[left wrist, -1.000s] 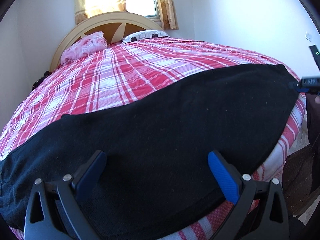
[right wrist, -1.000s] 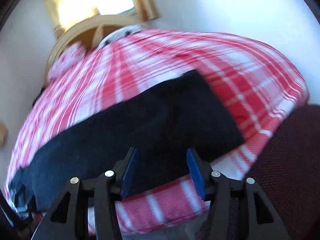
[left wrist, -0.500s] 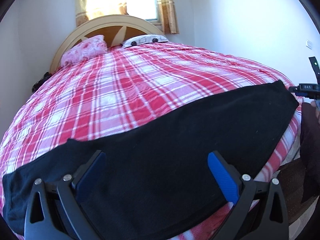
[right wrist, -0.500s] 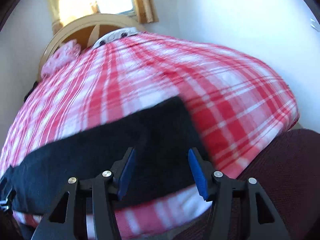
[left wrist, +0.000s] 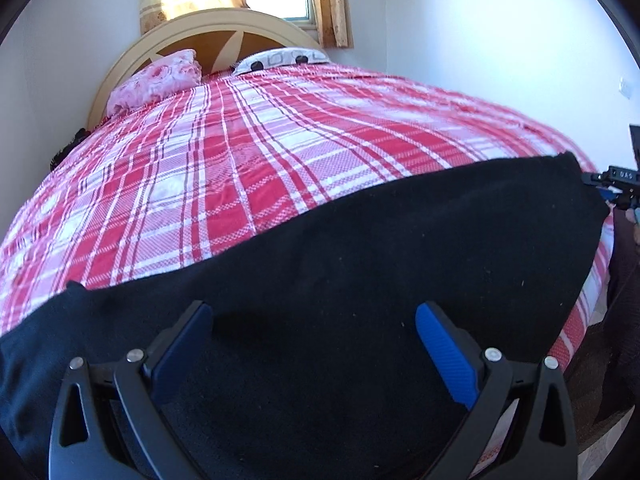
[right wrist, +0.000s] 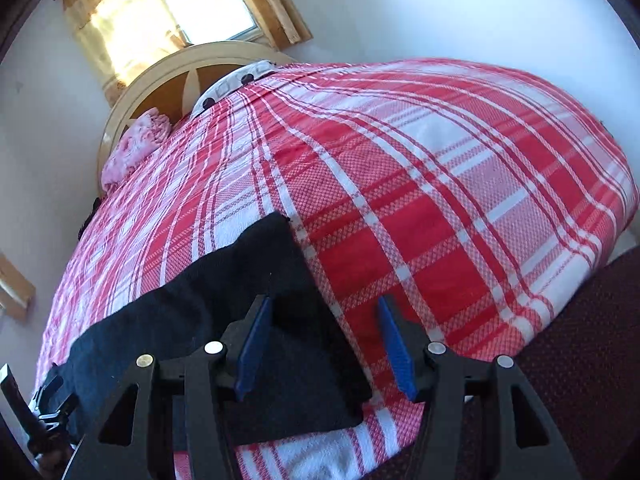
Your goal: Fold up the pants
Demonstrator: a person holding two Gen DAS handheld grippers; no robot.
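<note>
My left gripper (left wrist: 314,354) hangs with its blue-padded fingers spread wide, nothing between them. Directly under and ahead of it lie the black, fuzzy-knit pants (left wrist: 360,280), spread flat as a long band across the near edge of the red-and-white plaid bedspread (left wrist: 248,152). The band runs off to my right, where its end sits just beside my other tool at the edge of that view.

My right gripper (right wrist: 326,344) is also parted and holds nothing. The squared end of the pants (right wrist: 248,320) lies below its left finger (right wrist: 252,348), while the right finger sits over bare plaid bedspread (right wrist: 440,208). To the right of that gripper is a dark maroon textured surface (right wrist: 580,340).

Far ahead of both grippers stand the cream arched wooden headboard (left wrist: 224,30), a pink rose-patterned pillow (left wrist: 156,84) and a white dotted pillow (left wrist: 280,60), under a sunlit window with yellow curtains (right wrist: 168,12).
</note>
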